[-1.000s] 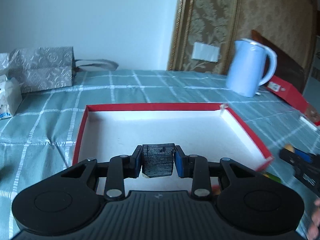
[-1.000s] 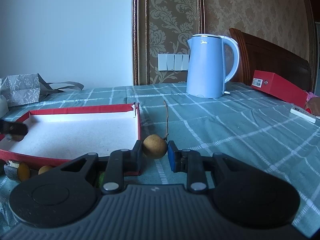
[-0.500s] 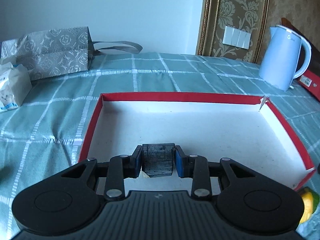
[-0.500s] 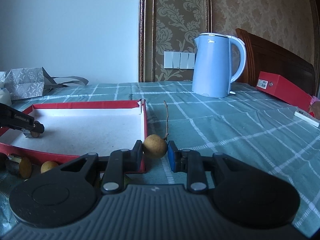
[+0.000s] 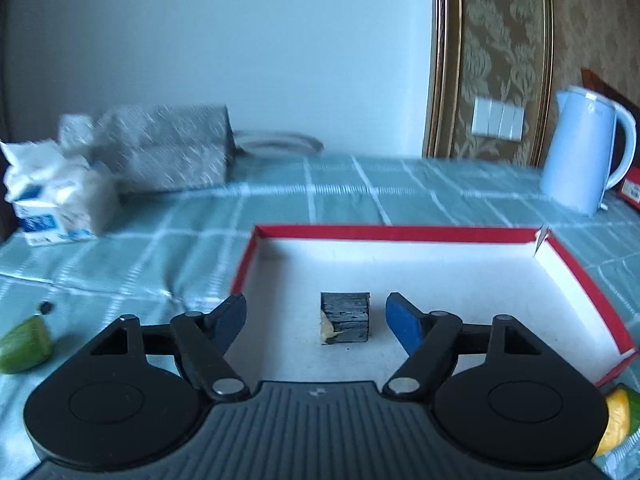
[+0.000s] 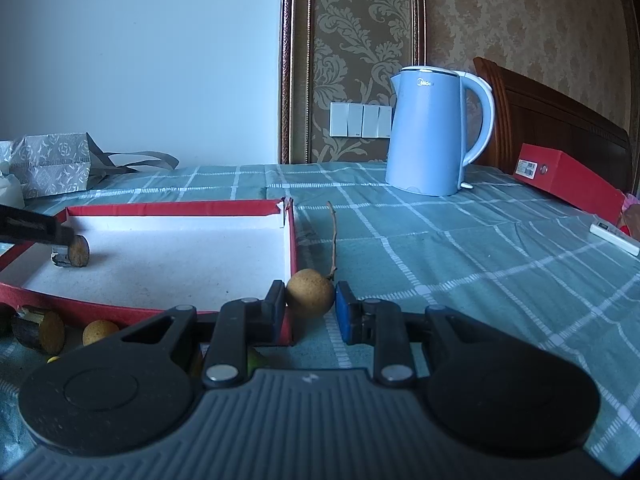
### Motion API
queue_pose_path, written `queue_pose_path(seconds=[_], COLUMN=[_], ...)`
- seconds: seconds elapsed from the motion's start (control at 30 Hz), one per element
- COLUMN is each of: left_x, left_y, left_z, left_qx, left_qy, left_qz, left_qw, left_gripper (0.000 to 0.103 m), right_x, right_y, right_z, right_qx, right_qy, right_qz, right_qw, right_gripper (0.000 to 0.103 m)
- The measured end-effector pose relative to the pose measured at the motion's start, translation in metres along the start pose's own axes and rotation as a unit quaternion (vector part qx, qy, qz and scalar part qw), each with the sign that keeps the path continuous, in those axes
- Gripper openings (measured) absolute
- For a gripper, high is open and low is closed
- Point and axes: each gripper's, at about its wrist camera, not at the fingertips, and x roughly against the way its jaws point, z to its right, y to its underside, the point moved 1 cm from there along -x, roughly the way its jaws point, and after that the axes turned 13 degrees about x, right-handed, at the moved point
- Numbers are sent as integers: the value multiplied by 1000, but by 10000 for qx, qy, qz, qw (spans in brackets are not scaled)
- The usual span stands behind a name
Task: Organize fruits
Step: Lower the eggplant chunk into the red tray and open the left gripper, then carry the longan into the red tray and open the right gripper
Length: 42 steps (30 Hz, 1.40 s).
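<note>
A dark sugarcane chunk [image 5: 345, 317] lies on the white floor of the red-rimmed box lid [image 5: 400, 233]. My left gripper [image 5: 316, 318] is open around it, fingers apart from it. In the right wrist view the same chunk [image 6: 74, 251] lies in the lid [image 6: 180, 210] under the left gripper's finger [image 6: 36, 230]. My right gripper [image 6: 310, 309] holds a round tan longan [image 6: 310, 292] with a long stem, just outside the lid's near right corner; a narrow gap shows beside the right finger.
A blue kettle [image 6: 434, 132] stands at the back right, a red box [image 6: 568, 178] beyond it. A grey bag [image 5: 160, 152] and tissue pack [image 5: 52, 204] sit at back left. Green fruit [image 5: 24, 344], another sugarcane piece [image 6: 38, 328] and a small longan [image 6: 100, 330] lie outside the lid.
My left gripper has opened and let the sugarcane chunk go onto the lid floor, and drawn back a little. The right gripper keeps the longan, barely moved.
</note>
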Motion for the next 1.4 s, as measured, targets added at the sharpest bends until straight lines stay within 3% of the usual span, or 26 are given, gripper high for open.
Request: queue_pose_path(seconds=[0.37, 0.87, 1.1, 1.4], left_x=[53, 48, 47, 46], left_y=[31, 37, 37, 37], left_z=[-9, -13, -13, -10], left_qx=[209, 132, 86, 52], left_qy=[296, 315, 318, 324], left_qz=[35, -150, -159, -177], left_qw=[9993, 9993, 9993, 9993], left_gripper=[77, 80, 83, 86], right_x=[3, -1, -42, -76], right_y=[0, -33, -56, -57], right_z=[-7, -34, -48, -56], right_qx=[184, 729, 815, 737], right_qy=[6, -402, -823, -1102], right_qz=[39, 235, -144, -731], right_qw=[9998, 9963, 9932, 9885], right_gripper=[25, 25, 25, 25])
